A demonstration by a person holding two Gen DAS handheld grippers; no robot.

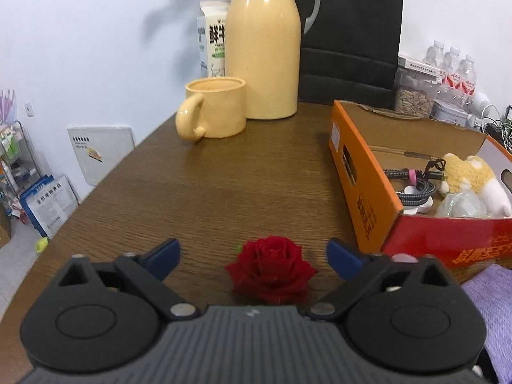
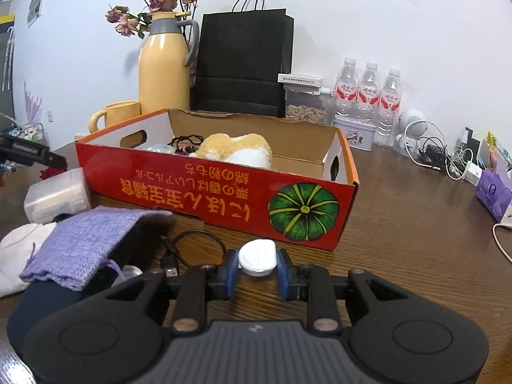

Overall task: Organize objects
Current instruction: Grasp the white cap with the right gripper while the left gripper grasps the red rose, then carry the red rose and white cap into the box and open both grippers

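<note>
The brown desk [image 1: 224, 176] carries an orange box [image 1: 361, 188] at three o'clock in the left wrist view. The left hand-held gripper [image 1: 252, 257] stands open around a red rose [image 1: 270, 270] at six o'clock. The right hand-held gripper [image 2: 257, 270] clamps a small white cap-like piece [image 2: 257, 257].

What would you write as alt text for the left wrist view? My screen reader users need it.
The left gripper stands open around a red rose lying on a wooden table, its fingers not touching it. An orange cardboard box holding a plush toy and cables sits to the right, with a yellow mug and yellow thermos behind.
</note>
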